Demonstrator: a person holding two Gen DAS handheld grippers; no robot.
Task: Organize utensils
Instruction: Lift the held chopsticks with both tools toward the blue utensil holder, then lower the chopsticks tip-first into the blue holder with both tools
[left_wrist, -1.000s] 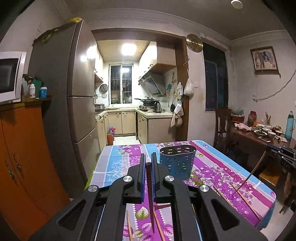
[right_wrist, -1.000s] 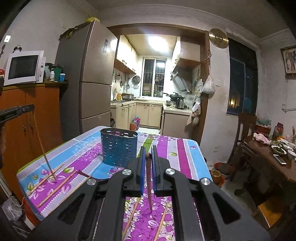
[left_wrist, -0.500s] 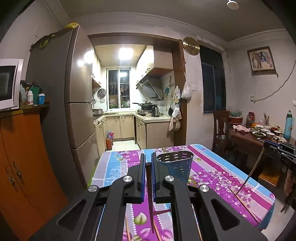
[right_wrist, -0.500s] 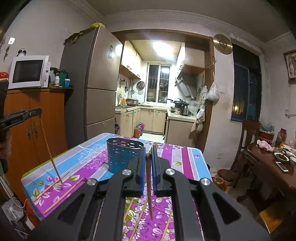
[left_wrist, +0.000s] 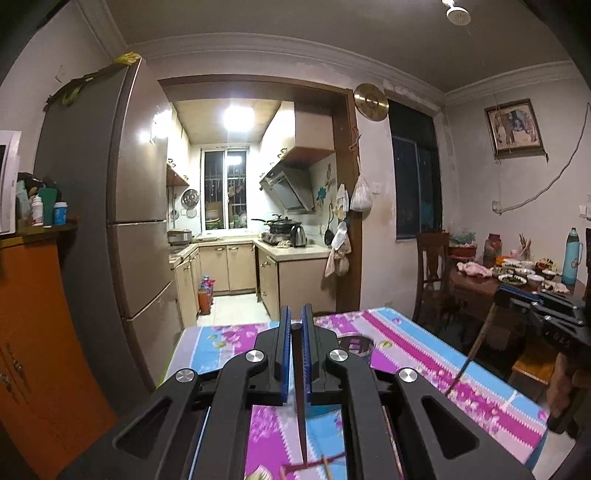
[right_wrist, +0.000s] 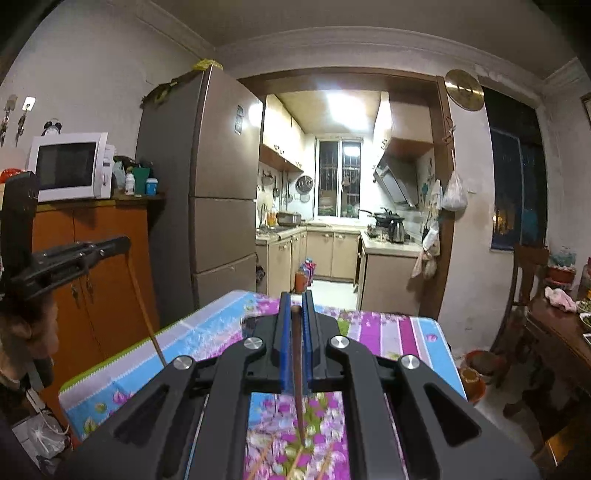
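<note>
You are working over the bench (left_wrist: 424, 350) with its flowered cloth, and the blue holder (left_wrist: 356, 345) standing on it is mostly hidden behind your claws. Your left claw (left_wrist: 294, 328) is clamping one chopstick (left_wrist: 300, 406), hanging clear above the cloth; your right claw (right_wrist: 294, 310) is clamping another chopstick (right_wrist: 297, 369) likewise. Neither is in the holder yet, and loose chopsticks (right_wrist: 266, 459) are lying below, so most of the sorting looks left.

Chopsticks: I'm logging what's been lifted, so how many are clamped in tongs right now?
2. One chopstick hangs in the left tongs, a second chopstick in the right tongs; none held looks hidden.
</note>
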